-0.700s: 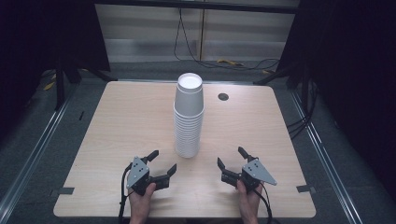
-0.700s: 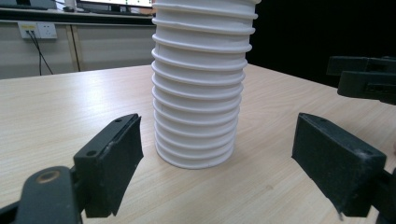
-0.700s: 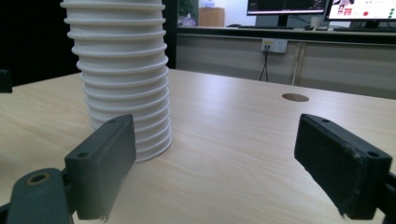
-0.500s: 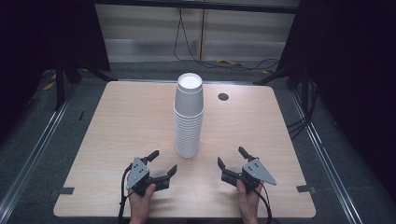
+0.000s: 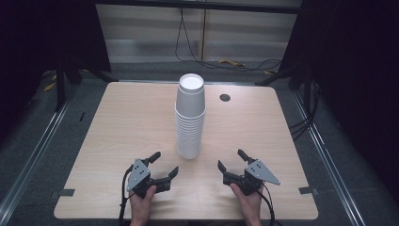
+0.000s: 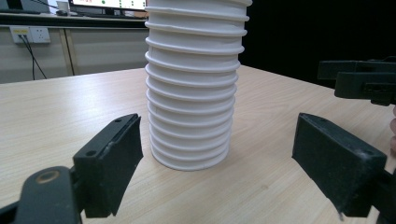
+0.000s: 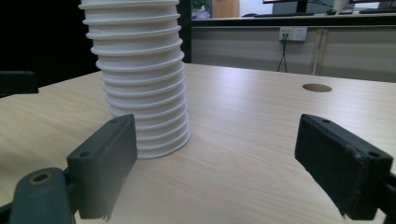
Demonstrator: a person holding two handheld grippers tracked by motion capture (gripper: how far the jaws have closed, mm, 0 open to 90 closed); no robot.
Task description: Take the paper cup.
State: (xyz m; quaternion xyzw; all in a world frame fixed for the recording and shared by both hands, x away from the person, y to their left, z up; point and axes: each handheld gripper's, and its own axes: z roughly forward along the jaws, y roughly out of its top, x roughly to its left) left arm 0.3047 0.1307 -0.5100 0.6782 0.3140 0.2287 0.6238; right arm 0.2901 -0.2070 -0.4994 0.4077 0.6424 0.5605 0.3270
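High view: nothing has shifted since the earlier frames; the stack of white paper cups point(image 5: 190, 117) stands at the same spot and both hands sit where they were. The stack is upside down, bases up, upright at the middle of the light wooden worktop point(image 5: 117, 122), so no cup holds anything that can be seen. The left tongs point(image 5: 163, 165) rest low over the near edge, left of the stack, jaws spread wide and holding nothing; the left hand point(image 5: 141, 207) grips them from below. The right tongs point(image 5: 231, 160) mirror them on the other side, equally wide and empty, with the right hand point(image 5: 248, 202) behind. A small round hole point(image 5: 225, 98) lies in the worktop beyond and right of the stack.

Left gripper view: the cup stack point(image 6: 192, 84) rises between the two black jaws but farther off, apart from both, its ribbed rims nested one over another. The jaws stand wide apart with only bare worktop point(image 6: 56, 121) between them. The other tongs point(image 6: 359, 84) show at the right edge.

Right gripper view: the stack point(image 7: 140, 79) stands left of centre, its foot partly hidden behind the left jaw; whether they touch cannot be told. The jaws gape wide, empty. The hole point(image 7: 317, 87) shows far right.
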